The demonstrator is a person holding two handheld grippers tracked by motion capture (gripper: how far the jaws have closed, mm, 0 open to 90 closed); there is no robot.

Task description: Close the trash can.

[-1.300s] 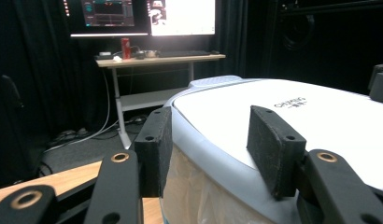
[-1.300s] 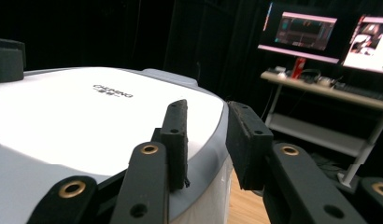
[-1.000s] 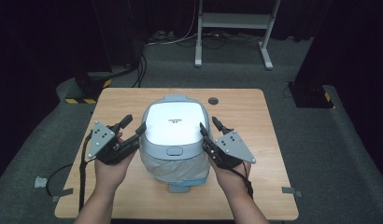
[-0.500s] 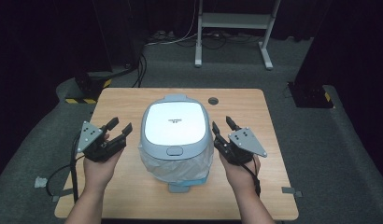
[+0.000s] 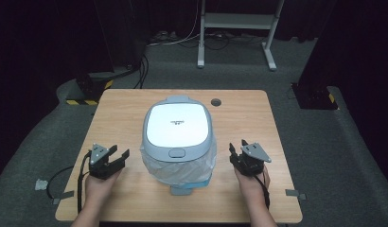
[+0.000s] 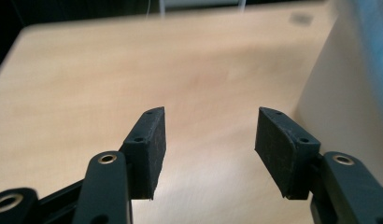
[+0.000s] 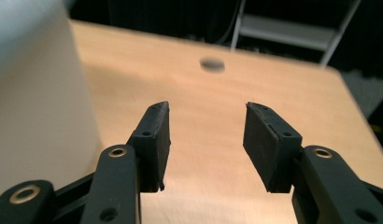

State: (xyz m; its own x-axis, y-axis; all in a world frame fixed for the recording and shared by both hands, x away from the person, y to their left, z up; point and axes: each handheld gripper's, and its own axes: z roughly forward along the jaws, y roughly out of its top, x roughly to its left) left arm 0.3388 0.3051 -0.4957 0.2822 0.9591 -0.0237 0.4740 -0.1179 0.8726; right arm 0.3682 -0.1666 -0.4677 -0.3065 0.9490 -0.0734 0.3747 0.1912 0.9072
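A grey and white lidded bin (image 5: 179, 127) with a clear plastic liner (image 5: 178, 168) stands in the middle of the wooden table (image 5: 121, 109). Its pale side wall fills the right edge of the left gripper view (image 6: 353, 84) and the left edge of the right gripper view (image 7: 35, 88). My left gripper (image 5: 117, 157) rests low over the table, left of the bin, open and holding nothing (image 6: 209, 135). My right gripper (image 5: 237, 147) sits right of the bin, also open and holding nothing (image 7: 206, 130). Both are apart from the bin.
A round cable hole (image 5: 216, 102) lies in the table behind the bin, seen blurred in the right gripper view (image 7: 212, 64). A metal stand (image 5: 237, 23) and floor cables (image 5: 178, 40) sit beyond the far edge. Bare wood stretches ahead of both grippers.
Both grippers have drawn away from the bin's sides, outward and back toward the near edge of the table. The bin has stayed in place.
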